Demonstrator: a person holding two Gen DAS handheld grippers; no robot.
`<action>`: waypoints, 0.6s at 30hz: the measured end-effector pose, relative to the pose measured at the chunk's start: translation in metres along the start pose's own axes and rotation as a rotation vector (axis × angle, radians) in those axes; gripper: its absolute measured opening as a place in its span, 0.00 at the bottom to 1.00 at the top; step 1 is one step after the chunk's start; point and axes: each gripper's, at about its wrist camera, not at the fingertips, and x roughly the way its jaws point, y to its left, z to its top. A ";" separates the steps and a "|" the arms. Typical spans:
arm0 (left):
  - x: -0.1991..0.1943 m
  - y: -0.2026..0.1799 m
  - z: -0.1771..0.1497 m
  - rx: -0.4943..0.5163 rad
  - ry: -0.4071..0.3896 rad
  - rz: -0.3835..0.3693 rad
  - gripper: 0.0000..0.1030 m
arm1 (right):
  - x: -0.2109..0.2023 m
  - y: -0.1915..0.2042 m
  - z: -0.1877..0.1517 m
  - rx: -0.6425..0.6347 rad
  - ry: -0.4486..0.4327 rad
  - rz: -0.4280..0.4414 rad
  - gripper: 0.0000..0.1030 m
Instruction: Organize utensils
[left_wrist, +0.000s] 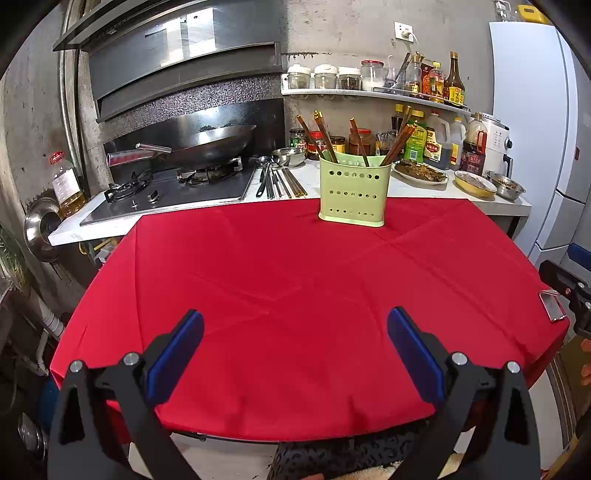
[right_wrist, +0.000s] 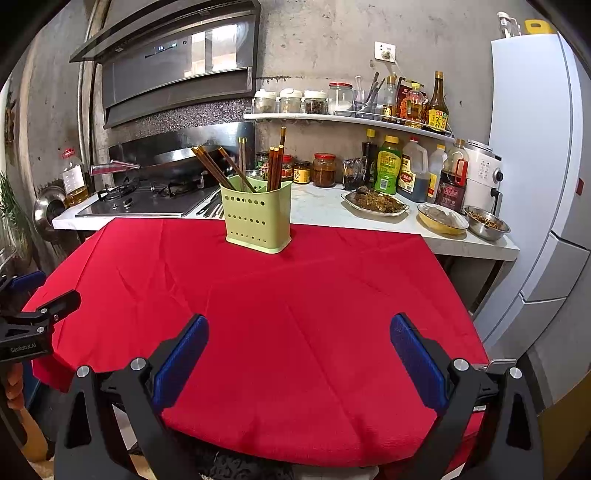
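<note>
- The left gripper (left_wrist: 295, 325) is showing matte black angular arms with triangular cut-outs, silver round screw heads, and blue ribbed pads (left_wrist: 177, 358) lining its fingers.
- The right gripper (right_wrist: 299, 328) is wearing the same black frame, silver screws and blue pads (right_wrist: 417, 362).
- White lettering is showing on the left gripper's black side.

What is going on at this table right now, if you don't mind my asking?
A person holds two claws over a table with a red cloth, sorting utensils. The left claw and right claw are both open and hold nothing. Brown chopsticks already stand in the green holder at the far edge. More utensils lie on the counter beside the stove.
</note>
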 end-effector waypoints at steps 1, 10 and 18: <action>0.000 0.000 0.000 -0.001 -0.001 -0.001 0.94 | 0.000 0.000 0.000 0.000 0.000 0.001 0.94; -0.002 0.003 0.002 -0.006 -0.010 -0.005 0.94 | 0.000 -0.001 0.001 0.002 -0.005 0.002 0.94; -0.003 0.001 0.001 -0.004 -0.012 -0.003 0.94 | 0.000 -0.001 0.000 0.001 -0.003 0.002 0.94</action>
